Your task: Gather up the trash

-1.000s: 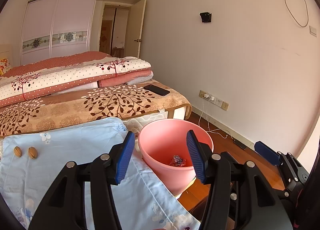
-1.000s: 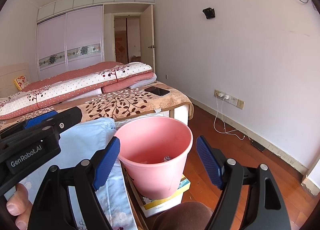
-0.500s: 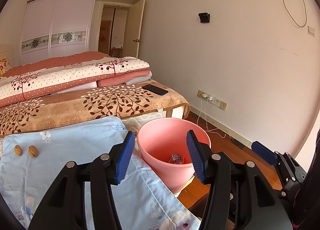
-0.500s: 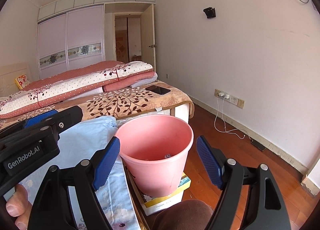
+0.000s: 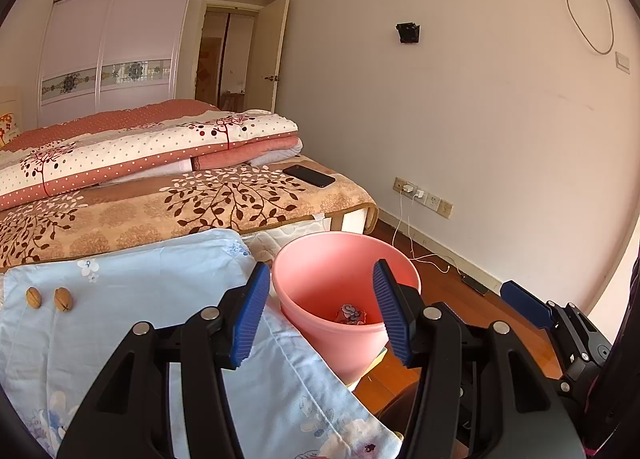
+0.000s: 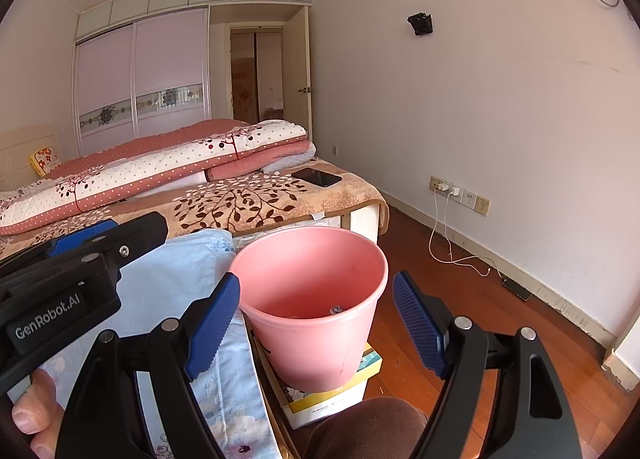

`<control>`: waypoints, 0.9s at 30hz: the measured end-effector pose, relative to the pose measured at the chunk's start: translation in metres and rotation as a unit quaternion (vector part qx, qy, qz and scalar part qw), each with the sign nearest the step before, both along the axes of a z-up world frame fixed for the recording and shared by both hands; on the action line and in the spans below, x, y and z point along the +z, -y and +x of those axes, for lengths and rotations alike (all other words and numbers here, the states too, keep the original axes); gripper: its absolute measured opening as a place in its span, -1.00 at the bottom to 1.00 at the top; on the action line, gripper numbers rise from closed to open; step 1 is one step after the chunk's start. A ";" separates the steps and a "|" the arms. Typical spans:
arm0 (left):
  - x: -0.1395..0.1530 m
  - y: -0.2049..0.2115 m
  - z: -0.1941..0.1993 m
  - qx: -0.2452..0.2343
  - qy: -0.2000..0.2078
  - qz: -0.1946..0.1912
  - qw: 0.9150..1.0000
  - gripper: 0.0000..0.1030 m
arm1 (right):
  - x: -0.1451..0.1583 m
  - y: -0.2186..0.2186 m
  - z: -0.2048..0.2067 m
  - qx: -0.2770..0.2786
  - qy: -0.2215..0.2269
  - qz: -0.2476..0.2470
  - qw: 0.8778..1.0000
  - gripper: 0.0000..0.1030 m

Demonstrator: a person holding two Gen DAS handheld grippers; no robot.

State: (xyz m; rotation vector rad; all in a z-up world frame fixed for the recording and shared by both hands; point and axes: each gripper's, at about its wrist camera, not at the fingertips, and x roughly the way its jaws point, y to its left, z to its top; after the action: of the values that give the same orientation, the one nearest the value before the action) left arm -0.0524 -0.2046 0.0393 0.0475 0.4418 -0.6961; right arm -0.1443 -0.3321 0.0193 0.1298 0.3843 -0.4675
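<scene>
Wrapper (image 5: 350, 314) in pink bin (image 6: 312, 339) — mostly rim-hidden in rt view

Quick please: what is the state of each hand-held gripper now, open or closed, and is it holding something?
Left hand-held gripper: open, holding nothing.
Right hand-held gripper: open, holding nothing.

The pink bin (image 5: 344, 295) stands open-topped just beside the blue cloth (image 5: 132, 299), whose surface holds only two nuts (image 5: 48, 298).

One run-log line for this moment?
left gripper: open, empty | right gripper: open, empty | pink bin: holds wrapper | two nuts: on blue cloth
</scene>
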 end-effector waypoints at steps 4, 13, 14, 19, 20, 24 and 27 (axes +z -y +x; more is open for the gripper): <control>-0.001 0.000 0.001 -0.001 -0.001 0.001 1.000 0.05 | -0.002 0.000 0.000 0.001 0.000 0.001 1.000 0.50; -0.002 0.002 0.001 -0.004 -0.002 0.003 1.000 0.05 | -0.004 0.001 0.002 0.002 -0.003 0.002 1.000 0.51; -0.002 0.002 0.001 -0.004 -0.002 0.003 1.000 0.05 | -0.004 0.001 0.003 0.002 -0.003 0.002 1.000 0.51; -0.002 0.002 0.003 -0.001 -0.003 0.003 1.000 0.05 | -0.004 0.002 0.003 0.002 -0.005 0.004 1.000 0.50; -0.002 0.003 0.003 0.000 -0.004 0.003 1.000 0.05 | -0.004 0.002 0.004 0.003 -0.005 0.004 1.000 0.50; -0.002 0.003 0.005 0.001 -0.005 0.003 1.000 0.05 | -0.006 0.004 0.005 0.003 -0.008 0.005 1.000 0.50; -0.003 0.004 0.005 0.000 -0.006 0.006 1.000 0.05 | -0.007 0.005 0.007 0.003 -0.009 0.007 1.000 0.50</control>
State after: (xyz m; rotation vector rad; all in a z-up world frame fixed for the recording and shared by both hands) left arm -0.0474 -0.2088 0.0361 0.0537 0.4576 -0.6945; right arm -0.1376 -0.3372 0.0118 0.1371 0.4057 -0.4604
